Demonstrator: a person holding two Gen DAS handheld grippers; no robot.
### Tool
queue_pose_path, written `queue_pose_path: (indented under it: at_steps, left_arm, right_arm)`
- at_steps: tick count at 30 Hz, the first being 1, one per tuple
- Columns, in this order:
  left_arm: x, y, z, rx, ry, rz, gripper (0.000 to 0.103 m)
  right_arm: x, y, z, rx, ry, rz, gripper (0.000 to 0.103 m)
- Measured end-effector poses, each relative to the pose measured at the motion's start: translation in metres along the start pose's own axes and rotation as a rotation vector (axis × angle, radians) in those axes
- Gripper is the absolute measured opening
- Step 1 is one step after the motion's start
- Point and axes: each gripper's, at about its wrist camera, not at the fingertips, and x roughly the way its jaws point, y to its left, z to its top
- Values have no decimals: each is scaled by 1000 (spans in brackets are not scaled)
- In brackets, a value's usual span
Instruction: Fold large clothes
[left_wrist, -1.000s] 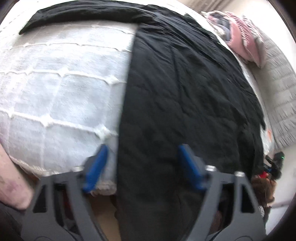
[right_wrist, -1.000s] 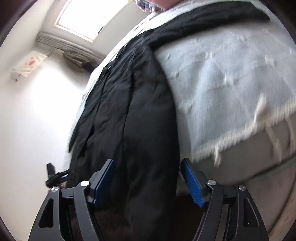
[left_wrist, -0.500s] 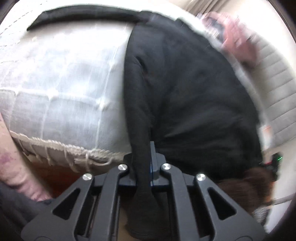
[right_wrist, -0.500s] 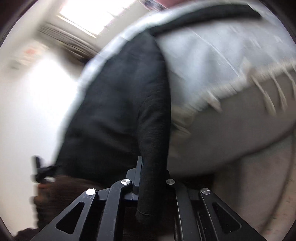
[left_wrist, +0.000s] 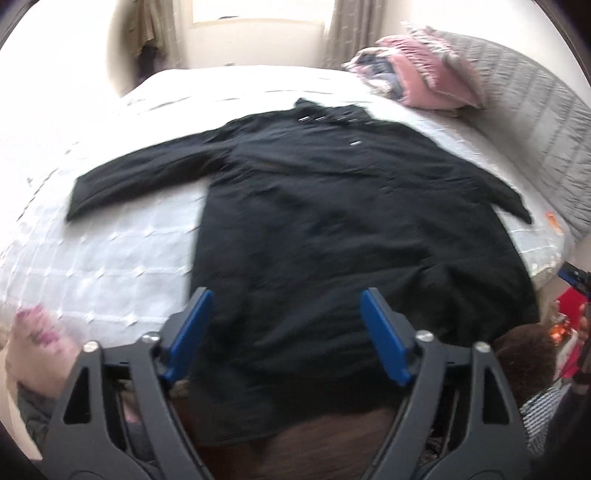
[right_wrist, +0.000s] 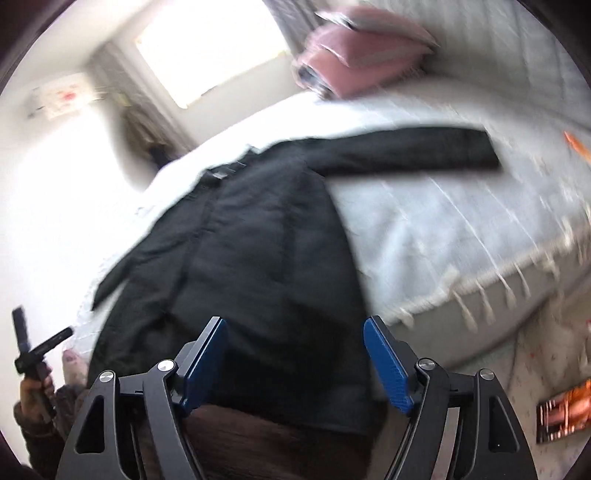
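A large black coat (left_wrist: 332, 221) lies spread flat on the white bedspread (left_wrist: 110, 258), collar at the far end, sleeves out to both sides, hem hanging over the near edge of the bed. It also shows in the right wrist view (right_wrist: 258, 258). My left gripper (left_wrist: 284, 328) is open and empty, above the hem near the coat's left side. My right gripper (right_wrist: 295, 362) is open and empty, above the hem near the coat's right side.
Pink pillows (left_wrist: 424, 70) lie at the head of the bed beside a grey quilted headboard (left_wrist: 535, 122). A window (left_wrist: 258, 29) is at the far wall. The bedspread's fringe (right_wrist: 480, 288) hangs at the bed's near edge. The other hand's gripper (right_wrist: 29, 347) shows at the left.
Both grippers were shut on the coat's hem half a second ago. Both have let go, opened and pulled back and up from the bed; the coat now lies flat.
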Motion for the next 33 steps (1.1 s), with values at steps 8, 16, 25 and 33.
queue_pose_path:
  at_steps: [8,16,25,33]
  left_arm:
    - [27,-57,6,60,64,-133,83]
    - [69,-92,-5,7,202,-238,75]
    - [99,-108,-3,-50,269,-314,66]
    - [109,-140,-2,6,311,-340,47]
  right_arm:
    - [38,82,-7,-114,7,101,77]
    - [91,116,-35,-175,132,157,77]
    - [115,117,-54,-170,204,178,77]
    - [122,132,-63,-200,228,211,77]
